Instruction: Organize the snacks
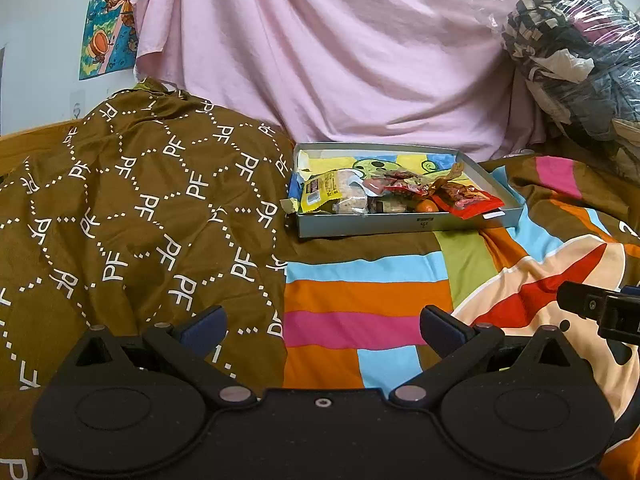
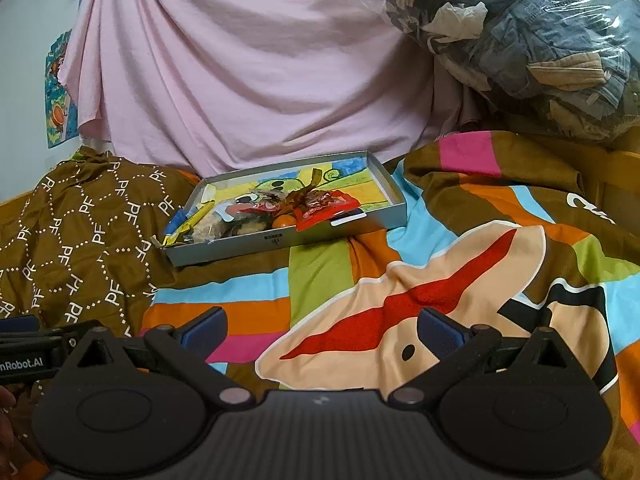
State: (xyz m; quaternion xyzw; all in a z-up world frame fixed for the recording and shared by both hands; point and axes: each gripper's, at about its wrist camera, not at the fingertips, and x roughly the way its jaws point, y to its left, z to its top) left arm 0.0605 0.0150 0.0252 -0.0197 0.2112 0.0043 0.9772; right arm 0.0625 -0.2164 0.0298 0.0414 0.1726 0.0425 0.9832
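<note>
A shallow grey box (image 1: pixel 404 226) (image 2: pixel 224 250) with a cartoon-printed floor lies on the bed. Several snack packets are heaped along its near wall: a yellow-labelled clear pack (image 1: pixel 334 194) (image 2: pixel 208 228), a red packet (image 1: pixel 466 200) (image 2: pixel 324 208) and a small orange piece (image 1: pixel 426 207) (image 2: pixel 284 222). My left gripper (image 1: pixel 322 330) hovers open over the striped cover, well short of the box, with nothing between its fingers. My right gripper (image 2: pixel 322 330) is open too, empty, above the cartoon face print. Each gripper shows at the edge of the other's view.
A brown quilt with "PF" lettering (image 1: pixel 132 216) (image 2: pixel 80 232) is bunched left of the box. The striped bedcover (image 1: pixel 360 300) (image 2: pixel 460 280) lies in front. A pink sheet (image 1: pixel 320 48) hangs behind. A clear bag of clothes (image 1: pixel 580 52) (image 2: pixel 520 32) sits back right.
</note>
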